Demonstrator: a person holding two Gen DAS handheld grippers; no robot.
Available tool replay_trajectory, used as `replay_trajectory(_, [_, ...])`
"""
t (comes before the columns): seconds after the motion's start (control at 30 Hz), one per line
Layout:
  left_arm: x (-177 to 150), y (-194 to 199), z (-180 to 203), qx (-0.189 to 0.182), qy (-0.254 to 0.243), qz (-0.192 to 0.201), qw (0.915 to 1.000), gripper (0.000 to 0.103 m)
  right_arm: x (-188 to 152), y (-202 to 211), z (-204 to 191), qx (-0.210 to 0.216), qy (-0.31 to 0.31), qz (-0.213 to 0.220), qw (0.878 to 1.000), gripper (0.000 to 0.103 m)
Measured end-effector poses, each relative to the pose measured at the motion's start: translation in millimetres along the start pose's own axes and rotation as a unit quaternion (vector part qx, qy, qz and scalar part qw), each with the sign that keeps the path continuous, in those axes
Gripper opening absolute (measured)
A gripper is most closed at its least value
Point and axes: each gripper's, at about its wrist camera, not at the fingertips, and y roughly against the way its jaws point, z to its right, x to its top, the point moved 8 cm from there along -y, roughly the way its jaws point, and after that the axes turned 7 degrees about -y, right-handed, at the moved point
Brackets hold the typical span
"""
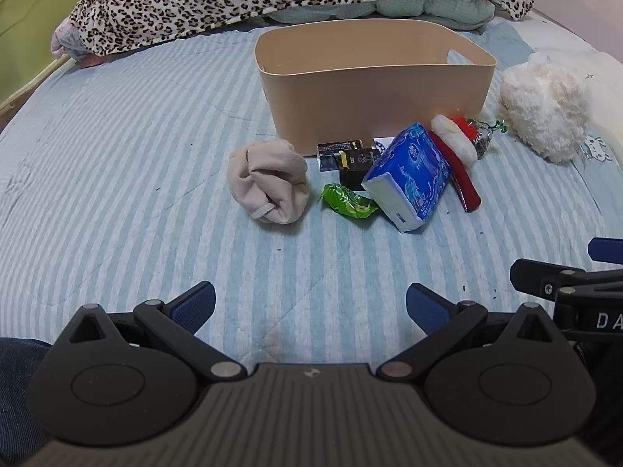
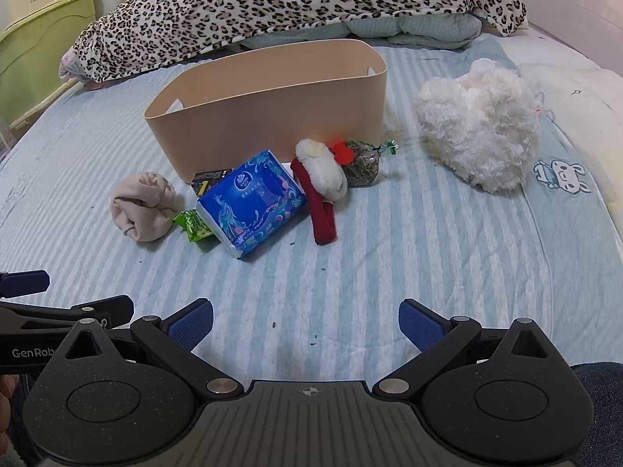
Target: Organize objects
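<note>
Left wrist view: the left gripper hovers over the striped bed, jaws spread wide, holding and touching nothing. Ahead, a beige storage bin stands upright with clutter just in front of it: a rolled beige sock, a green snack packet, small black boxes and a blue tissue pack leaning on them. Grabbing the boxes would likely topple the pack.

Right wrist view: the right gripper is likewise released and empty. A red Santa headband overlaps a clear bag of dried bits; lifting one could drag the other. A white plush toy lies well apart, bulky enough to slip.
</note>
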Motion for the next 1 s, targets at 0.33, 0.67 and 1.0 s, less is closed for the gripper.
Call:
replay_trajectory(0.33, [1.0,0.5,-0.4,-0.001,0.001,0.001,1.0000,0.103,0.9,1.0,-0.4,-0.002,-0.001,0.002,1.000,0.103])
replay_trajectory(0.67, [0.7,0.4,0.0,-0.004,-0.002,0.003,1.0000,0.103,1.0,0.8,0.1,-0.002,-0.001,0.003,1.000,0.103])
replay_trajectory(1.0, [0.5,1.1,0.8,-0.003,-0.003,0.002,1.0000,0.103,1.3,0.6,1.8,-0.003,-0.002,0.002,1.000,0.103])
